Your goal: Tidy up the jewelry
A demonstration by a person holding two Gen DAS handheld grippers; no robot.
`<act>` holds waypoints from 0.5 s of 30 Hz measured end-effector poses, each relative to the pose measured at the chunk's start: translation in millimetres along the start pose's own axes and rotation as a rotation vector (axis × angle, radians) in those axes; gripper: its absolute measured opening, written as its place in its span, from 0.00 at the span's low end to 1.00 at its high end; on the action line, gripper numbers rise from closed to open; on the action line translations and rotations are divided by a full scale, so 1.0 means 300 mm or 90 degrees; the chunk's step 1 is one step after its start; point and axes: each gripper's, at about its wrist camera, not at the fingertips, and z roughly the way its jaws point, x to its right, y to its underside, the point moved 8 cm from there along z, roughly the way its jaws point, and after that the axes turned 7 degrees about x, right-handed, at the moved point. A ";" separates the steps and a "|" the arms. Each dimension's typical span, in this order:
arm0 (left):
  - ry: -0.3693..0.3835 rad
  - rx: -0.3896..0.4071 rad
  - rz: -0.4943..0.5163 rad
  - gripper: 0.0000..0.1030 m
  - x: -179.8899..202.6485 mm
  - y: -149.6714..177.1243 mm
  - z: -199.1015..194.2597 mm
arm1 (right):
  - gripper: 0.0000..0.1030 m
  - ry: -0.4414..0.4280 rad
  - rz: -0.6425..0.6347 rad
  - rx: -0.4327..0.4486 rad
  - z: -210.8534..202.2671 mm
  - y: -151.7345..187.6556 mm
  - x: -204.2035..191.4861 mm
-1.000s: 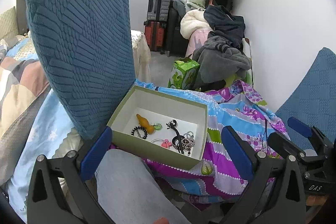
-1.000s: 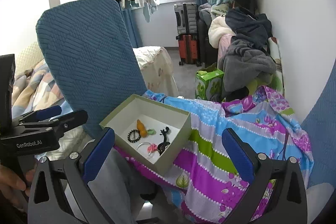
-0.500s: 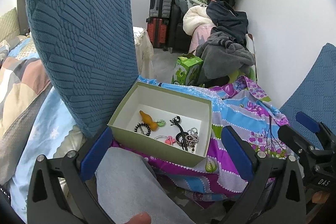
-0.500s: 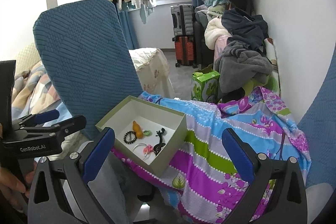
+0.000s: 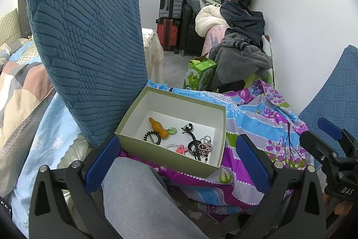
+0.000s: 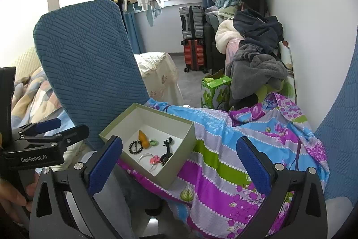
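Note:
An open olive-green box [image 5: 156, 156] [image 6: 179, 162] sits on a colourful flowered cloth [image 5: 264, 127] [image 6: 235, 149]. Inside lie an orange gourd charm [image 5: 158, 127] [image 6: 143, 138], a black hair tie [image 5: 152, 137] [image 6: 135, 147], a black clip [image 5: 193, 140] [image 6: 167, 146], a pink-bowed ring [image 5: 177, 148] [image 6: 151, 159] and a beaded piece [image 5: 205, 146]. My left gripper [image 5: 176, 166] is open and empty, just short of the box's near wall. My right gripper [image 6: 176, 166] is open and empty, near the box's right corner.
A blue chair back [image 5: 89, 41] [image 6: 89, 73] rises left of the box. A second blue chair [image 5: 335, 100] is at the right. A grey-trousered leg [image 5: 143, 201] lies below. A green carton [image 5: 199, 75], piled clothes [image 5: 239, 48] and suitcases [image 5: 171, 15] stand behind.
Both grippers have drawn back and shifted slightly; the box sits a little lower and further right in the left view. Both stay open and empty.

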 end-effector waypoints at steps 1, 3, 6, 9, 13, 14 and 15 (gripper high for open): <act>0.000 -0.001 0.002 1.00 -0.002 -0.002 0.002 | 1.00 0.000 0.000 0.000 -0.001 -0.001 0.001; 0.001 -0.002 0.002 1.00 -0.002 0.002 0.002 | 1.00 0.000 -0.001 0.000 0.000 -0.001 -0.001; 0.000 0.000 0.002 1.00 -0.002 0.001 0.001 | 1.00 0.000 0.000 0.001 -0.002 -0.002 0.000; 0.001 -0.001 0.002 1.00 -0.001 0.001 0.002 | 1.00 0.000 -0.001 0.001 -0.002 -0.003 0.000; -0.001 -0.001 0.002 1.00 -0.002 0.002 0.001 | 1.00 0.000 -0.001 0.000 -0.001 -0.002 -0.002; -0.001 -0.001 0.002 1.00 -0.004 0.002 0.004 | 1.00 0.000 -0.002 0.001 -0.003 -0.004 0.001; -0.002 0.000 0.001 1.00 -0.006 0.003 0.002 | 1.00 0.000 -0.001 0.001 -0.002 -0.003 -0.001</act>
